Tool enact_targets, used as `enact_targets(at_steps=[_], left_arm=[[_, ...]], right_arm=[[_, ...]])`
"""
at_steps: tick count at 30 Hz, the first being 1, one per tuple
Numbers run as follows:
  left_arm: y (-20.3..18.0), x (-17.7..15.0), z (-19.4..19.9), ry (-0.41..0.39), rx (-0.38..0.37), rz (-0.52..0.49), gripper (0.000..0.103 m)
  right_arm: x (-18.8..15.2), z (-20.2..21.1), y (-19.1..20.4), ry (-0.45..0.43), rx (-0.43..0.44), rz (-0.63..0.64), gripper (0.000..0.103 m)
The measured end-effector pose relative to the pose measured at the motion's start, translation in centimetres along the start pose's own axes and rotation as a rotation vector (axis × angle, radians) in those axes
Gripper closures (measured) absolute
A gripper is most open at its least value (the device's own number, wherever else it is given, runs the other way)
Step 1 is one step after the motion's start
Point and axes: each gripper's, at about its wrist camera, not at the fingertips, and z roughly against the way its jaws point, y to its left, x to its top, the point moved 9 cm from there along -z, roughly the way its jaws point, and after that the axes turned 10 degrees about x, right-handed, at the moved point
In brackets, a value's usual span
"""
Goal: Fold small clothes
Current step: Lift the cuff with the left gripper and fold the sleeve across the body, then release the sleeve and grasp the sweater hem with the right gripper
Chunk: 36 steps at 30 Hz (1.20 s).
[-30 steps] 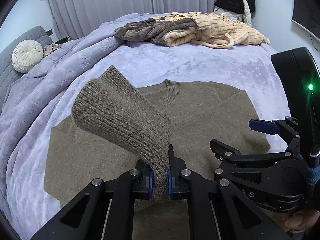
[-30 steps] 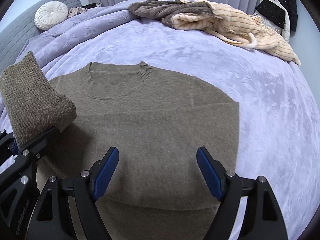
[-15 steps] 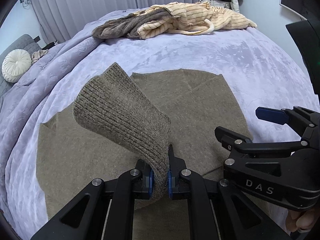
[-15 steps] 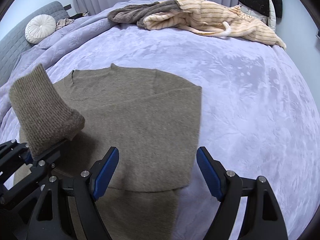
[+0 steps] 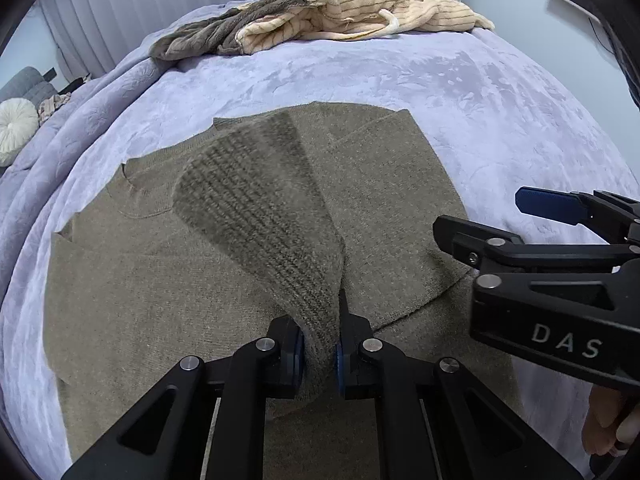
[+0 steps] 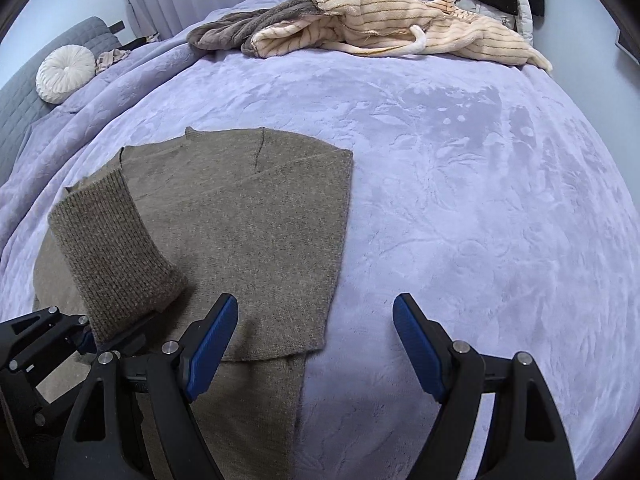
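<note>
An olive-brown knit sweater (image 5: 152, 280) (image 6: 256, 216) lies flat on the lilac bedspread, its right side folded in over the body. My left gripper (image 5: 320, 350) is shut on the ribbed cuff (image 5: 260, 216) (image 6: 110, 248) of a sleeve, which stands up above the sweater's body. My right gripper (image 6: 314, 350) hangs open and empty over the sweater's right edge and the bare bedspread. In the left wrist view the right gripper (image 5: 532, 224) shows at the right with a hand under it.
The lilac bedspread (image 6: 480, 200) stretches to the right and behind the sweater. A heap of cream striped and grey-brown clothes (image 6: 360, 28) (image 5: 320, 20) lies at the far edge. A round white cushion (image 6: 66, 74) rests on a grey sofa at the left.
Both grippers have shifted right across the bed. The left gripper carried the sleeve cuff inward and lower over the sweater's body. The right gripper now hangs over the sweater's right edge.
</note>
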Motion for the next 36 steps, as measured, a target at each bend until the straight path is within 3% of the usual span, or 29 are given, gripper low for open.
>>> enact_targets(at_steps=[4, 5, 8, 10, 18, 24, 28, 30, 34, 36], left_arm=[[-0.2, -0.4, -0.7, 0.029, -0.036, 0.02, 0.09], [-0.1, -0.5, -0.7, 0.029, -0.054, 0.025, 0.078], [0.5, -0.6, 0.1, 0.006, -0.094, 0.063, 0.004], [1.1, -0.5, 1.1, -0.041, -0.086, 0.074, 0.003], [4.0, -2.2, 3.2, -0.04, -0.205, 0.147, 0.003], [7.6, -3.6, 2.0, -0.014, -0.172, 0.18, 0.003], [8.8, -4.3, 0.3, 0.029, -0.161, 0.231, 0.003], [9.0, -4.7, -0.3, 0.044, -0.154, 0.241, 0.003], [8.9, -5.6, -0.7, 0.05, -0.139, 0.224, 0.003], [8.6, -6.2, -1.0, 0.057, -0.136, 0.214, 0.003]], right_arm=[[-0.3, 0.1, -0.1, 0.002, -0.003, 0.006, 0.02], [-0.4, 0.1, -0.2, 0.003, -0.004, 0.005, 0.02], [-0.6, 0.2, -0.5, 0.004, -0.005, -0.006, 0.02], [-0.7, 0.3, -0.8, 0.003, -0.004, -0.013, 0.02], [-1.3, 2.7, -1.1, -0.04, 0.016, -0.057, 0.02], [-3.4, 2.8, -0.3, -0.024, 0.269, -0.207, 0.02], [-3.9, 1.5, 1.4, 0.011, 0.282, -0.158, 0.033], [-4.0, 1.2, 2.3, 0.021, 0.292, -0.127, 0.034], [-5.0, 0.0, 2.5, 0.068, 0.2, -0.07, 0.042], [-5.1, -0.3, 2.5, 0.069, 0.223, -0.078, 0.052]])
